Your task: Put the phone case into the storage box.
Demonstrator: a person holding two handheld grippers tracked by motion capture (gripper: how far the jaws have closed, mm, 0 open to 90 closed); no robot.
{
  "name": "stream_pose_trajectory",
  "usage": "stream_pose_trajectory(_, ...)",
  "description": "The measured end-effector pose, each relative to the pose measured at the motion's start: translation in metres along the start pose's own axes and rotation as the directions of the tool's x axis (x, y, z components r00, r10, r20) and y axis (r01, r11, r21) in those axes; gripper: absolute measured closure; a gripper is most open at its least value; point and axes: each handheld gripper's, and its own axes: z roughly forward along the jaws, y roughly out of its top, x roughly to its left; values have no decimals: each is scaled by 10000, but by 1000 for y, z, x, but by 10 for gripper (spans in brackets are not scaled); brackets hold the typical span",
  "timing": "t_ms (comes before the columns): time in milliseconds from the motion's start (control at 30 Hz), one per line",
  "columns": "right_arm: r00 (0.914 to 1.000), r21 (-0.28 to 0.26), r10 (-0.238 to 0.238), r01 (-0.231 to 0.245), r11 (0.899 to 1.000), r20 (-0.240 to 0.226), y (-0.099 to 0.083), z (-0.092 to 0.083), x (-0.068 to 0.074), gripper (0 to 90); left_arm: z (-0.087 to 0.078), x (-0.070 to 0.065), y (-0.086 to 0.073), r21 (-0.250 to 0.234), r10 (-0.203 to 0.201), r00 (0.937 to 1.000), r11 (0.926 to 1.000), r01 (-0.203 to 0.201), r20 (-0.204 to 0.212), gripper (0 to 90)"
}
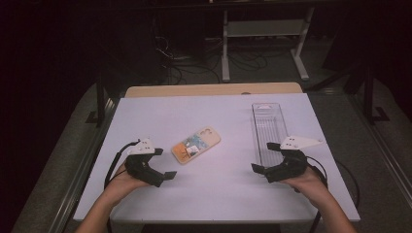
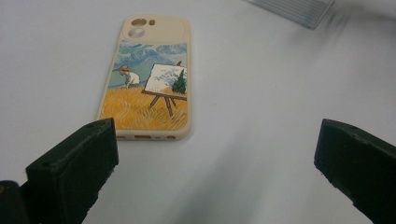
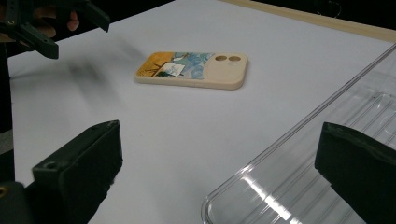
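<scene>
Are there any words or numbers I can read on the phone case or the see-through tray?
None: no words, numbers or brand marks can be read.
Phone case: a painted picture, a figure in a hat beside an easel in a yellow field, with no writing on it.
Clear plastic tray: a small white patch at its far end, too small to tell whether it carries text.
Left gripper and right gripper: no labels to read.

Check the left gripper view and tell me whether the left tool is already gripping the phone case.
No: the left tool stands open, and the phone case lies flat beyond its jaws, untouched.
</scene>
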Motion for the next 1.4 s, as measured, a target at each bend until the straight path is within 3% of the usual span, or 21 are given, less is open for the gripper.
stream_pose_trajectory(33, 10000, -14, 16, -16, 10000, -6, 0, 0, 0, 6, 1, -1, 1, -38, -146, 9999, 9999, 146, 15, 0)
stream_pose_trajectory(400, 9996, -104, 131, -134, 9999, -235, -1, 1, -2, 6, 5, 4, 15, -154, -12, 10000, 9999, 12, 36, 0)
stream_pose_trajectory(433, 9996, -98, 105, -108, 9999, -248, -1, 0, -2, 6, 6, 4, 16, -227, -171, 9998, 9996, 172, 57, 0)
stream_pose_trajectory(600, 9997, -170, 117, -121, 9998, -237, -2, 1, -3, 6, 9, 9, 24, -354, -183, 9998, 9992, 186, 97, 0)
stream_pose_trajectory(833, 9995, -298, 188, -196, 9994, -272, -3, 0, -4, 6, 13, 13, 34, -339, 64, 9999, 9994, -61, 77, 0)
stream_pose_trajectory(1400, 9996, -327, 159, -167, 9993, -231, -3, 0, -3, 6, 28, 21, 58, -491, 155, 9999, 9987, -152, 68, 0)
